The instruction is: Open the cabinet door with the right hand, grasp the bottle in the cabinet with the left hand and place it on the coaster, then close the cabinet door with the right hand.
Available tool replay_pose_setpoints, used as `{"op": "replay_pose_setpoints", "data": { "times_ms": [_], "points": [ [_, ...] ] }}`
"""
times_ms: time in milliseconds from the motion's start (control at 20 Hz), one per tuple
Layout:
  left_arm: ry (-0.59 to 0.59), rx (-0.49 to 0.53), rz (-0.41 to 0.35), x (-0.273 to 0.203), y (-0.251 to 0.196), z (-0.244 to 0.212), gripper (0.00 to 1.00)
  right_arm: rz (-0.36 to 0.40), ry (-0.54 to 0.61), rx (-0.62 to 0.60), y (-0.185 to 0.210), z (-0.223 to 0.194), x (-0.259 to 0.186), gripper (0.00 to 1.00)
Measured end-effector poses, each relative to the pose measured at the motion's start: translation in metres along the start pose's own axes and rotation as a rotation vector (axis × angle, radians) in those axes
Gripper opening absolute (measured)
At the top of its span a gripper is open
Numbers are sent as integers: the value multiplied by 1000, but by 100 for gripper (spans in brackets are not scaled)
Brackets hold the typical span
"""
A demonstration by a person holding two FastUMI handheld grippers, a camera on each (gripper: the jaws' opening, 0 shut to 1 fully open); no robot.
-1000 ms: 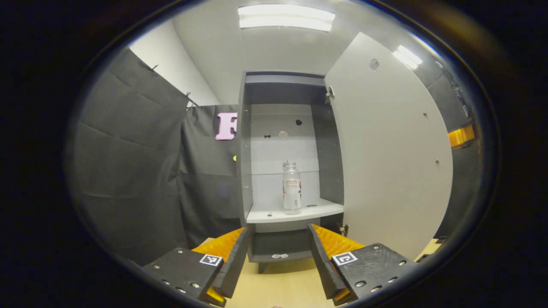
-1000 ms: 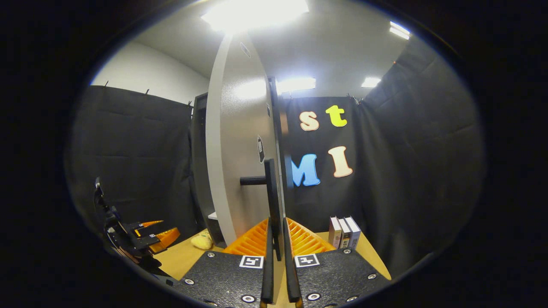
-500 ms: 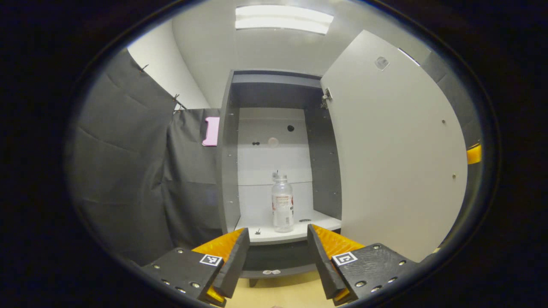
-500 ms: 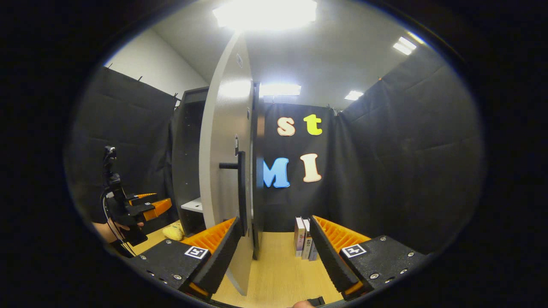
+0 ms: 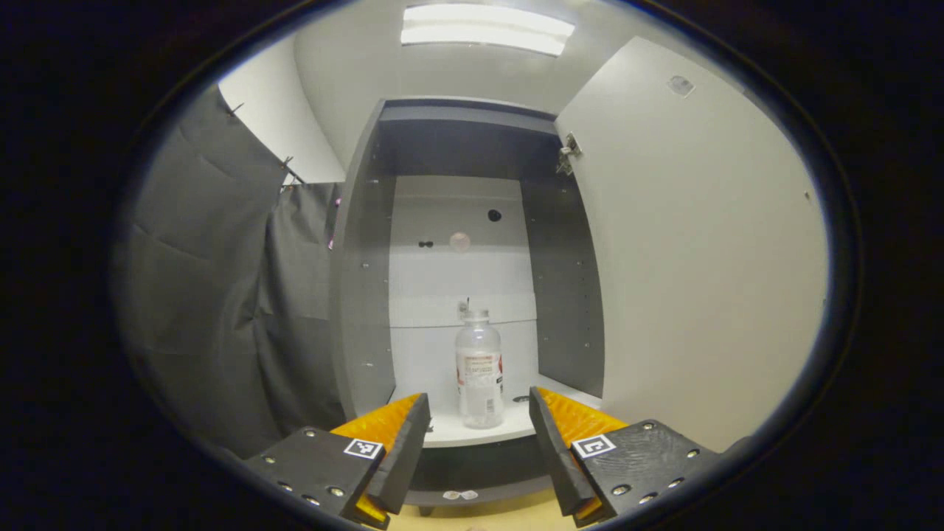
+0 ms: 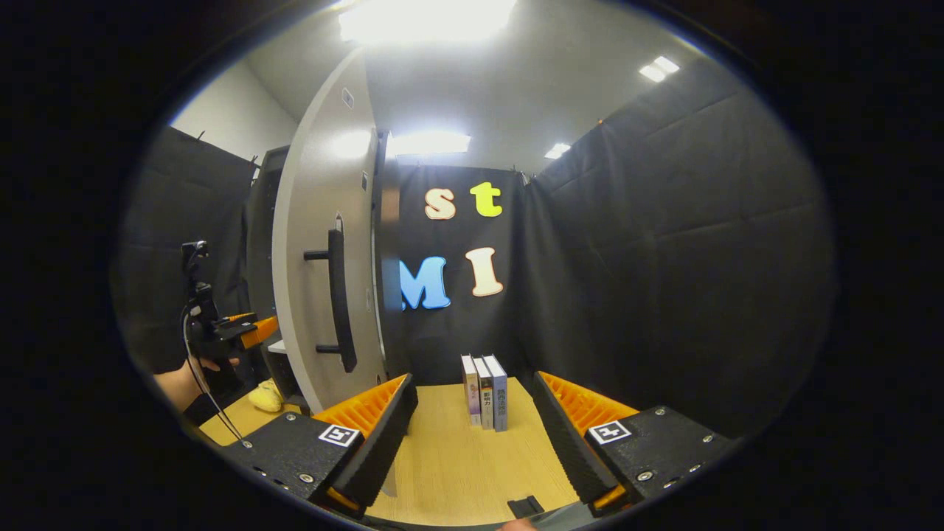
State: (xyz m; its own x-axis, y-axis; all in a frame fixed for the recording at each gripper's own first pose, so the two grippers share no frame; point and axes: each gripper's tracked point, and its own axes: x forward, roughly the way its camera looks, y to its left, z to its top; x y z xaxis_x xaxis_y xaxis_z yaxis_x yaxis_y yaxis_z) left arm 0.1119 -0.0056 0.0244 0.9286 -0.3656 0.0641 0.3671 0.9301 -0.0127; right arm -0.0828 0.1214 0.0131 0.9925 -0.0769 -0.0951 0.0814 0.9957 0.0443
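Left gripper [image 5: 476, 435] is pointing straight into the open cabinet [image 5: 361, 295], fingers spread wide with nothing between them, and the clear plastic bottle [image 5: 479, 369] is showing right in the gap, standing upright on the white shelf [image 5: 457, 431] farther in and not touching either finger. It is wearing a pale cap and a label band with red on it, and it is sitting near the shelf's front edge, roughly midway between the grey side walls. A white back panel [image 5: 461, 258] is rising behind it, with a few dark holes up high. The cabinet door [image 5: 700, 258] is standing swung wide open on the right of the left gripper view, its pale inner face turned this way, a hinge [image 5: 568, 151] showing at its top corner.

Over in the right gripper view, the right gripper [image 6: 472, 435] is also gaping open, holding nothing, hovering over the wooden tabletop [image 6: 457, 457]. The door [image 6: 313, 243] is standing off to its left, the dark bar handle [image 6: 338, 299] clear of both fingers. Three books [image 6: 485, 391] are standing upright together on the table, ahead between the fingers. Far left, a hand [image 6: 181, 380] is holding the left gripper [image 6: 236, 328] up toward the cabinet, and something small and yellow [image 6: 265, 397] is lying on the table below it
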Motion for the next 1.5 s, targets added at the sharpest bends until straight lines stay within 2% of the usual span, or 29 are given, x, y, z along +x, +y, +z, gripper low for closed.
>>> {"op": "replay_pose_setpoints", "data": {
  "times_ms": [200,500,750,900,1050,1100,1150,1200,1250,1350,1400,1450,1500],
  "points": [
    [33,-32,-36,45,-10,-17,77,-35,31,-9,-5,-7,-35,97],
    [68,-74,-24,98,-6,-40,77,-81,68,-36,-22,-21,-89,97],
    [136,-154,-5,135,-1,-68,77,-118,86,-38,-37,-26,-114,97],
    [152,-167,9,142,3,-75,77,-133,102,-40,-46,-31,-126,97],
    [136,-163,19,149,3,-73,77,-136,119,-41,-50,-36,-84,97],
    [129,-155,20,151,3,-71,83,-132,122,-41,-52,-40,-76,97],
    [117,-144,26,152,4,-69,83,-128,125,-42,-52,-42,-69,97],
    [110,-130,33,153,5,-66,78,-121,126,-42,-52,-42,-64,97],
    [112,-111,35,154,5,-65,82,-114,126,-39,-49,-42,-60,97],
    [124,-89,31,149,3,-62,67,-90,122,-29,-48,-43,-52,97],
    [122,-87,29,148,3,-60,68,-77,121,-24,-48,-44,-49,97],
    [113,-84,35,145,4,-56,73,-63,119,-22,-47,-44,-45,97],
    [101,-84,40,141,4,-50,67,-49,118,-22,-46,-45,-42,97]
  ]
}}
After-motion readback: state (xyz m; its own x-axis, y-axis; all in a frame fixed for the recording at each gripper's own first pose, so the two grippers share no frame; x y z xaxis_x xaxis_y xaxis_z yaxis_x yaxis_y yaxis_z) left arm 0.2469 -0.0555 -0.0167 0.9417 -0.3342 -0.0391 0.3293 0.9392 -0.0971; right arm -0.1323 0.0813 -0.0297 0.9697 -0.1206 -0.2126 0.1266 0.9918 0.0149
